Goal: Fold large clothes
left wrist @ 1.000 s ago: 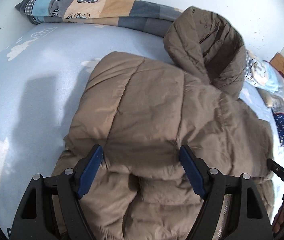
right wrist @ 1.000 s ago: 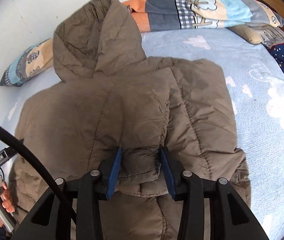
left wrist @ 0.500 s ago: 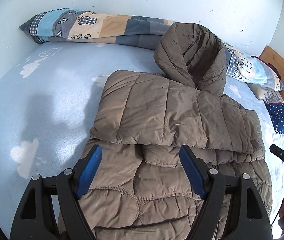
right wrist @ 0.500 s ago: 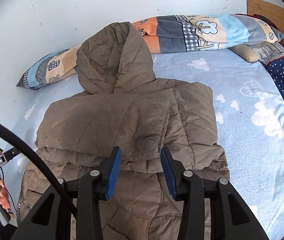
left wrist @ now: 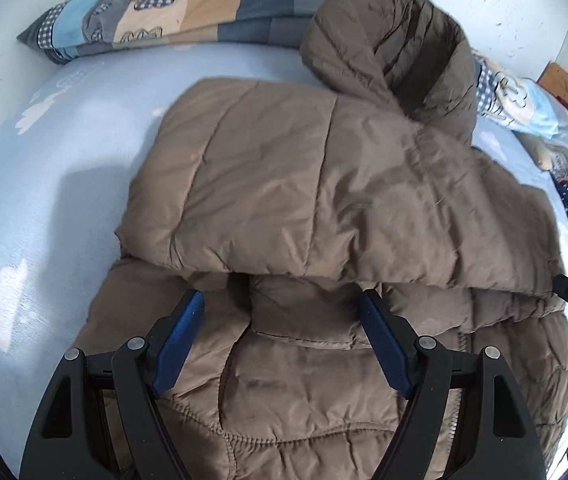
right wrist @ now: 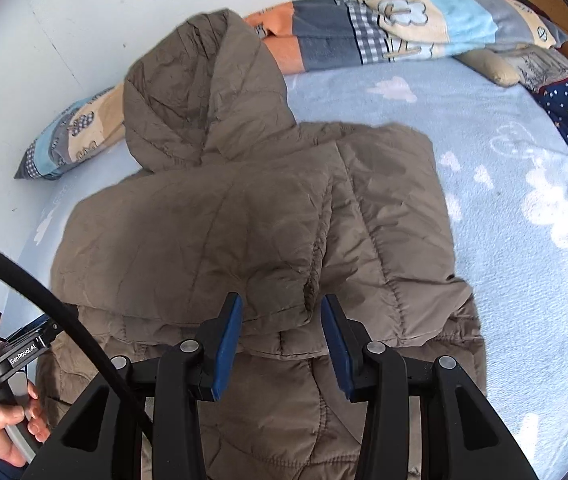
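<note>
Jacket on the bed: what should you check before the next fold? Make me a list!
1. Left tongs open, holding nothing: ok.
2. Right tongs open, holding nothing: ok.
3. Jacket sleeves folded across the body: ok.
4. Hood tucked in: not ok, it sticks out toward the patchwork pillow.
5. Bottom hem flat and reachable: cannot tell, the tongs hide much of it.
6. Blue cloud sheet has room beside the jacket: ok.
</note>
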`<state>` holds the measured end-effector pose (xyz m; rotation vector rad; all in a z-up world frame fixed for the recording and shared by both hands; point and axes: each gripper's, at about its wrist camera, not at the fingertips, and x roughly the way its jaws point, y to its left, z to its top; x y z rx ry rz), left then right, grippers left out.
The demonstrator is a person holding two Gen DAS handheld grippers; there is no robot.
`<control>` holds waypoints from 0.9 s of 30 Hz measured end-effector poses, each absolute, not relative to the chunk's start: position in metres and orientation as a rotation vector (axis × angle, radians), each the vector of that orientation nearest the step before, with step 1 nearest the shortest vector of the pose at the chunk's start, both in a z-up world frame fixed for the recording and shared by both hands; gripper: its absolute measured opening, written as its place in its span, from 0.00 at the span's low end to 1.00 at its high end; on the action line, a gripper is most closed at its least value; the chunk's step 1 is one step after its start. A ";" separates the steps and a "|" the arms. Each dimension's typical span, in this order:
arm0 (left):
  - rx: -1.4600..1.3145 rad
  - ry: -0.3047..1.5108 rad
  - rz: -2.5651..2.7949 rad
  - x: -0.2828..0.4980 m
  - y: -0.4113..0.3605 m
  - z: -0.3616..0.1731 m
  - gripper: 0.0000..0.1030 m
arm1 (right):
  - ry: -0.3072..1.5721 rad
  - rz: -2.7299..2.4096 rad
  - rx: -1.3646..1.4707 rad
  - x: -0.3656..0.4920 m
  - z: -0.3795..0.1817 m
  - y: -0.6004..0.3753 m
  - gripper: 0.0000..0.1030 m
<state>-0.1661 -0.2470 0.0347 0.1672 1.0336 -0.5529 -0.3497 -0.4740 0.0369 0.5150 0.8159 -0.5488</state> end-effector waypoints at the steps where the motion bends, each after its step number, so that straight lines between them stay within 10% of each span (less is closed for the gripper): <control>1: 0.162 1.032 -0.554 -0.166 -0.246 0.032 0.76 | 0.832 -0.550 0.526 -0.347 0.032 -0.476 0.44; 27: 0.155 0.895 -0.624 -0.262 -0.092 0.092 0.76 | 0.731 -0.533 0.379 -0.444 0.073 -0.412 0.44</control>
